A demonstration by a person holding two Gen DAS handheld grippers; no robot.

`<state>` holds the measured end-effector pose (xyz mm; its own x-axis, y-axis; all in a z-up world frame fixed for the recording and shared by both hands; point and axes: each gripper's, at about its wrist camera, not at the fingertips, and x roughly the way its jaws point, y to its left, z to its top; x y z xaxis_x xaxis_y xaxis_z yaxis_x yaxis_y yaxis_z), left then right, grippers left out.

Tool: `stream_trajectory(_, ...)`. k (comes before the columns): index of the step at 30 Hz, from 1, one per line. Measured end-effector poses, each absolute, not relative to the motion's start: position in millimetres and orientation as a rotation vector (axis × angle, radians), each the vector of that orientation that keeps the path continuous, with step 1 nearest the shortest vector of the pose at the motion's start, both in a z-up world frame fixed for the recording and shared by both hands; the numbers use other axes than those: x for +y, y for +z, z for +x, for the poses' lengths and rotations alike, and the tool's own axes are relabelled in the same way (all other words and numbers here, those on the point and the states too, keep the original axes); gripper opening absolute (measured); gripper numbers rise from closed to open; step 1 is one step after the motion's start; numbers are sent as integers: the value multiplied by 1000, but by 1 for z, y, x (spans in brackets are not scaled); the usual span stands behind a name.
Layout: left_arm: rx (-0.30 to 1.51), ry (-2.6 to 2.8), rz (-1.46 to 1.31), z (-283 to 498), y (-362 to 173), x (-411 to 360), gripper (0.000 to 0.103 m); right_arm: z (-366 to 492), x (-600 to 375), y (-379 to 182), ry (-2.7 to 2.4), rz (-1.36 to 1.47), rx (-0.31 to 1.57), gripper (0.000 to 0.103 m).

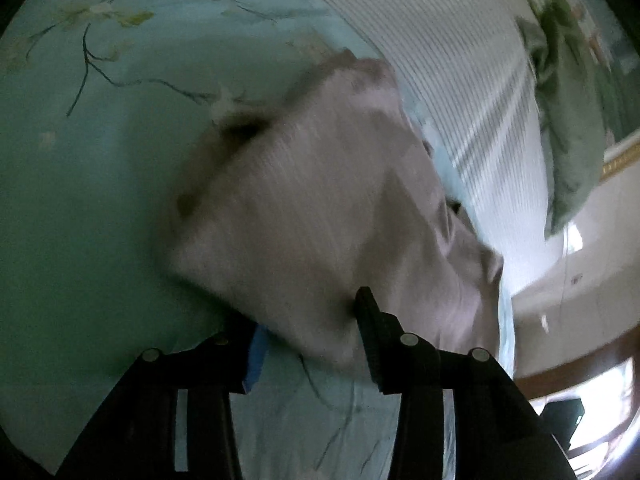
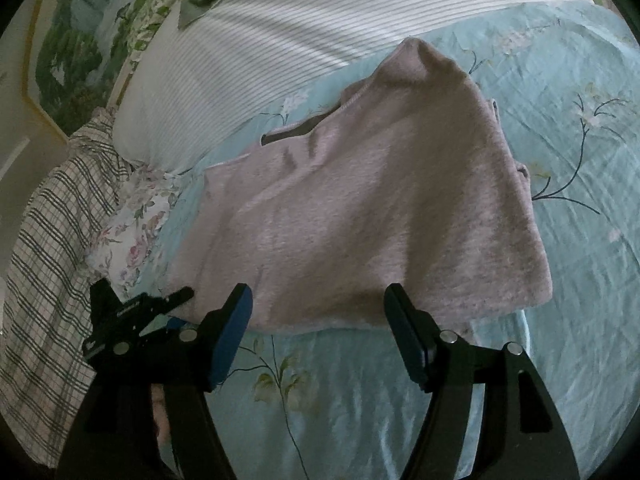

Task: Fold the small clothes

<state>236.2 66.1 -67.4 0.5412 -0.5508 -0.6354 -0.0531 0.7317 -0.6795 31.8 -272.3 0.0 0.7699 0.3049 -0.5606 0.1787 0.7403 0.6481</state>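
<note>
The folded pink garment (image 2: 372,208) lies on the floral bedsheet (image 2: 580,200) just below the striped pillow (image 2: 320,32) (left view blurred), the right gripper (image 2: 316,332) wide and empty at its near edge, the left gripper (image 1: 304,332) partly open, pads astride a garment corner.

No readable text in either view. Small pale lettering sits on the black bracket (image 2: 132,312) at the left of the right wrist view, too tiny and blurred to make out. No labels, brands, numbers or signs legible on anything else; the left wrist view is motion-blurred.
</note>
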Motion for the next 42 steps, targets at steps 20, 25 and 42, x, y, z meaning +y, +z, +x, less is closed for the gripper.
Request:
stream_trajectory(20,720,-494,-240,238,28,-50,9,93,-339,19,94,748,721,70)
stream_trajectory(25,705,-563,10,213,21,-123,7,115,-340,19,174,773,734,70)
stream_trajectory(42,708,-675,11,200,9,-139,7,269,-272,-10,485,850,895,40)
